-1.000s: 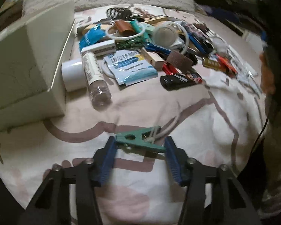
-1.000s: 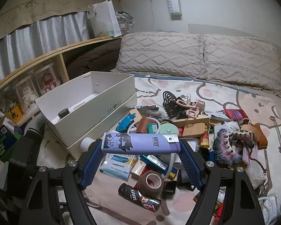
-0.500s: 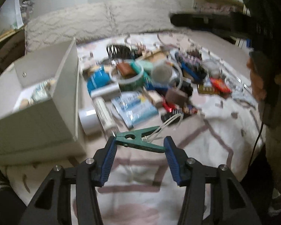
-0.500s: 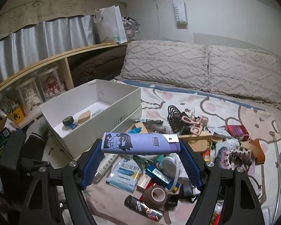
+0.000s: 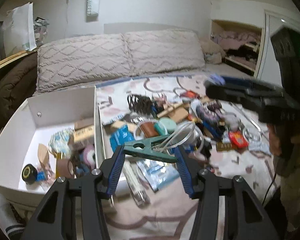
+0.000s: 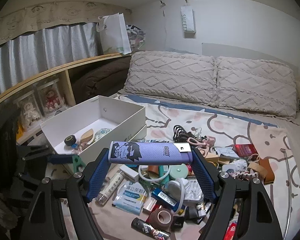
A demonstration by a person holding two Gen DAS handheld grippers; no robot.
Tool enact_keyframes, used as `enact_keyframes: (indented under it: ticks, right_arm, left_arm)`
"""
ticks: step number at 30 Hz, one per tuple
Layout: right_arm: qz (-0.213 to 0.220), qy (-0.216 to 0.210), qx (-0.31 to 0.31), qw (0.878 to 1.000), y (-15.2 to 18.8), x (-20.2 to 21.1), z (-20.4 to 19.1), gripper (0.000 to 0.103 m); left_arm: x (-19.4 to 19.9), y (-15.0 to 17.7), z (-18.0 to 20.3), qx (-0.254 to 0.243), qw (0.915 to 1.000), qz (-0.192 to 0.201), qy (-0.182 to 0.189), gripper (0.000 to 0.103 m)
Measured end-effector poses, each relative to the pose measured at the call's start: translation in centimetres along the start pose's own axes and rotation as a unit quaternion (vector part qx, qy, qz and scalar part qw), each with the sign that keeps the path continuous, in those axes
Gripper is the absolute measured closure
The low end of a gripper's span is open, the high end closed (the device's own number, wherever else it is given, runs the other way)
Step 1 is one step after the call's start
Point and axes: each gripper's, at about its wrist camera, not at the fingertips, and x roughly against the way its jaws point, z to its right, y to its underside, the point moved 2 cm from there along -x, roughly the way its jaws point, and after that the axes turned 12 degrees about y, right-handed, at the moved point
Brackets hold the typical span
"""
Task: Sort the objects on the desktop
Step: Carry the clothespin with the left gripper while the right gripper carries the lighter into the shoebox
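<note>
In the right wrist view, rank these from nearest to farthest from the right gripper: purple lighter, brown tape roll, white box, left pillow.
1. purple lighter: clamped in the right gripper.
2. brown tape roll: on the bed just below.
3. white box: ahead, to the left.
4. left pillow: at the head of the bed, farthest.

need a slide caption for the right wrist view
Right gripper holds a purple lighter crosswise above the clutter on the bed, with the white box behind it to the left.
</note>
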Motion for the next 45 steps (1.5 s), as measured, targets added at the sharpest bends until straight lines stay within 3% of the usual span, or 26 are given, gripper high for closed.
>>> enact_keyframes:
  ticks: [11, 29, 37, 45]
  right_arm:
    - [0.003, 0.01, -0.017, 1.0, -1.3, -2.0, 0.2, 0.023]
    - [0.009, 0.026, -0.04, 0.999, -5.3, -6.3, -0.1, 0.023]
    - [-0.007, 0.009, -0.018, 1.0, -6.2, -8.7, -3.0, 0.023]
    - [-0.023, -0.039, 0.028, 0.999, -5.9, -10.3, -7.7, 0.023]
  left_arm:
    - [-1.4, -3.6, -2.4, 0.036, 0.9989, 0.028, -0.007, 0.052]
    - [-1.2, -6.3, -7.0, 0.089, 0.9934, 0.059, -0.043, 0.052]
    - [0.4, -5.6, -9.6, 0.092, 0.9899, 0.071, -0.081, 0.052]
    - [2.6, -3.8, -13.4, 0.122, 0.9837, 0.079, -0.106, 0.052]
